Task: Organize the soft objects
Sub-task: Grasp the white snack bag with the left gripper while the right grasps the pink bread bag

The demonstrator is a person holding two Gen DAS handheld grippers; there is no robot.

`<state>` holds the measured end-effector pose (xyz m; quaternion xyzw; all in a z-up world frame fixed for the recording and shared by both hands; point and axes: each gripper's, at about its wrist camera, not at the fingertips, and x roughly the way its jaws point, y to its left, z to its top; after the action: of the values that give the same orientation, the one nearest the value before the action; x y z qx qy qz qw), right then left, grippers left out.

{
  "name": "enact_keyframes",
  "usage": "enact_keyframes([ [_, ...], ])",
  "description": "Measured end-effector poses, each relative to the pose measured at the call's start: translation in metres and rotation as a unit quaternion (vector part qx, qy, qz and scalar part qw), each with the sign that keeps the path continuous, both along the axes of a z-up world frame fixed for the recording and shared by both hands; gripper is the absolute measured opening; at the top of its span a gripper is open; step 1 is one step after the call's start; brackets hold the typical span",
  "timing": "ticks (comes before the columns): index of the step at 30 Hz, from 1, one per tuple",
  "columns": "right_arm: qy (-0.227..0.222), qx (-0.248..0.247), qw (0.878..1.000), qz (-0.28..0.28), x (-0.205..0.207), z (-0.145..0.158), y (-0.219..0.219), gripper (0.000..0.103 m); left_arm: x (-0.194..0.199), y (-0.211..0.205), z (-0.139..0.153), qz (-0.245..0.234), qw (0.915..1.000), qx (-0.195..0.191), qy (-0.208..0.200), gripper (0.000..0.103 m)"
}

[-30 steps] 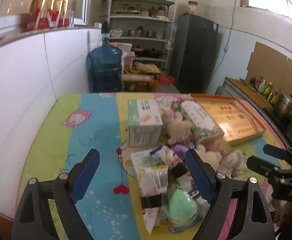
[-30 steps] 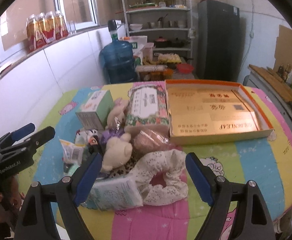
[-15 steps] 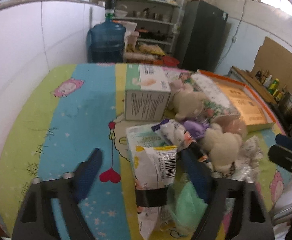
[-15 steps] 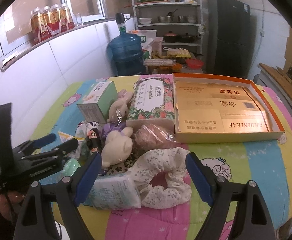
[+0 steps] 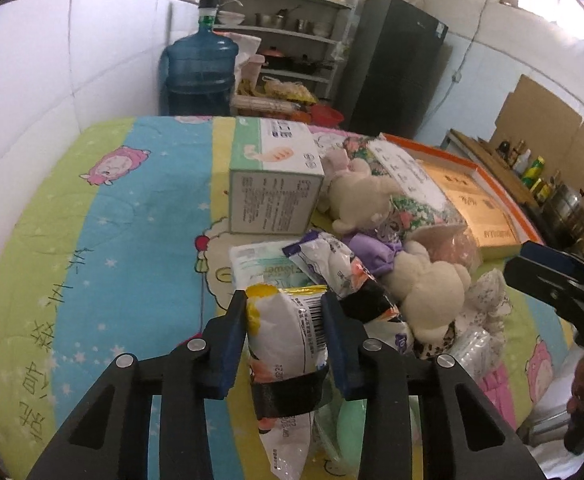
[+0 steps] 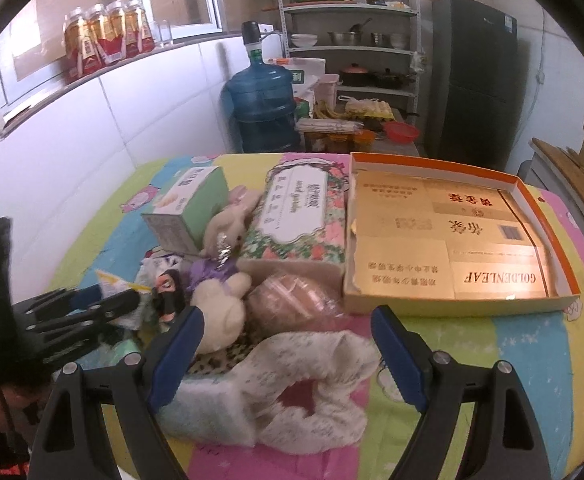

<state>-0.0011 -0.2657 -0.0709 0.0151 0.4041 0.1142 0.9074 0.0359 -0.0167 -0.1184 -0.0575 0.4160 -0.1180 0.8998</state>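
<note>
— Where can you pass on the left?

— Bare striped cloth [image 5: 103, 248] lies open left of the green box [image 5: 271, 184].

— And ahead?

— The plush toys [image 6: 219, 312], floral pack [image 6: 300, 216] and orange tray [image 6: 540, 200] block you; cloth right of the scrunchie [image 6: 316, 392] stays open.

Left gripper [image 5: 284, 322] low at 6 o'clock, blue fingers [image 5: 233, 332] squeezed tight on snack packet [image 5: 287, 344]. Right gripper [image 6: 287, 344] at 6 o'clock, fingers spread wide, holding nothing.
</note>
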Motion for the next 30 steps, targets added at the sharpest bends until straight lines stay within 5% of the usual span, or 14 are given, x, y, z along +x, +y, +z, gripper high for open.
enact_keyframes([
  [11, 0.035, -0.002, 0.999, 0.023, 0.037, -0.02, 0.005, 0.083, -0.005, 0.012, 0.018, 0.013, 0.9996, -0.005, -0.024, 0.036],
  [15, 0.059, 0.003, 0.998, 0.021, 0.046, -0.029, 0.005, 0.06, -0.004, 0.019, 0.024, 0.02, 0.9992, -0.014, -0.031, 0.036],
  [17, 0.072, 0.0, 0.997, 0.016, 0.049, -0.034, 0.004, 0.057, -0.003, 0.021, 0.027, 0.022, 0.999, -0.013, -0.036, 0.035],
  [30, 0.026, 0.038, 0.999, -0.006, 0.031, -0.003, -0.009, 0.052, 0.001, 0.025, 0.049, 0.024, 0.9973, -0.022, -0.066, 0.035],
])
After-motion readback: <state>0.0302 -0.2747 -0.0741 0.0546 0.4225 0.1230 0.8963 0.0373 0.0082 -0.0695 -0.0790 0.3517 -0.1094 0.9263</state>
